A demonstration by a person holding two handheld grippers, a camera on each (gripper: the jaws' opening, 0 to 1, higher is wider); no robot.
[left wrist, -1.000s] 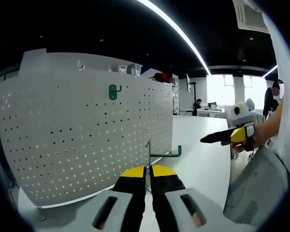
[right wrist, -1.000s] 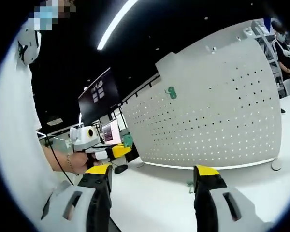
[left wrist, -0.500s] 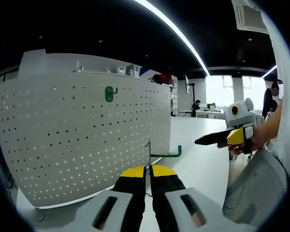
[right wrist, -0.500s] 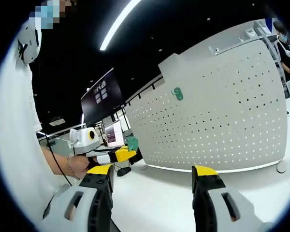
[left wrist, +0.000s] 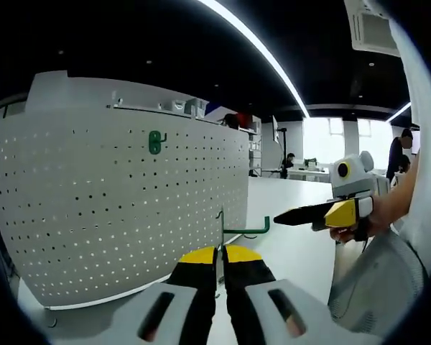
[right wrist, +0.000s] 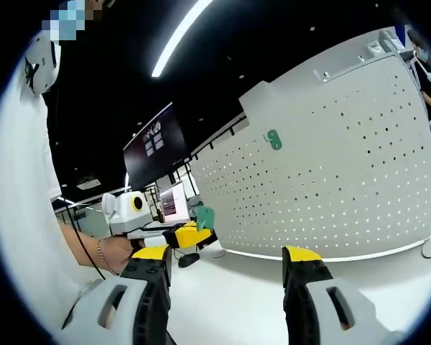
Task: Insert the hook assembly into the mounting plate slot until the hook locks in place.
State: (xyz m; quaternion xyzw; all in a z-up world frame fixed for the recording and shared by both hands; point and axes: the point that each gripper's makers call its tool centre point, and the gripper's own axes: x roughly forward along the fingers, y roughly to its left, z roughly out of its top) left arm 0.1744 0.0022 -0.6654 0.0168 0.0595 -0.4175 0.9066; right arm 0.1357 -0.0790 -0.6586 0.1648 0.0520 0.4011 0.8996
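Green hook (left wrist: 246, 230) pinched in closed left gripper (left wrist: 220, 253), short of pegboard (left wrist: 122, 208). Right gripper (right wrist: 224, 253) open, empty. Could twist in grip and miss holes.

Two hand-held grippers: the left gripper (left wrist: 219, 260) with its jaws pressed on one green hook (left wrist: 245, 230), the right gripper (right wrist: 226, 255) with jaws apart. One white pegboard (left wrist: 115, 215) ahead of both, carrying one more green hook piece (left wrist: 154, 141).
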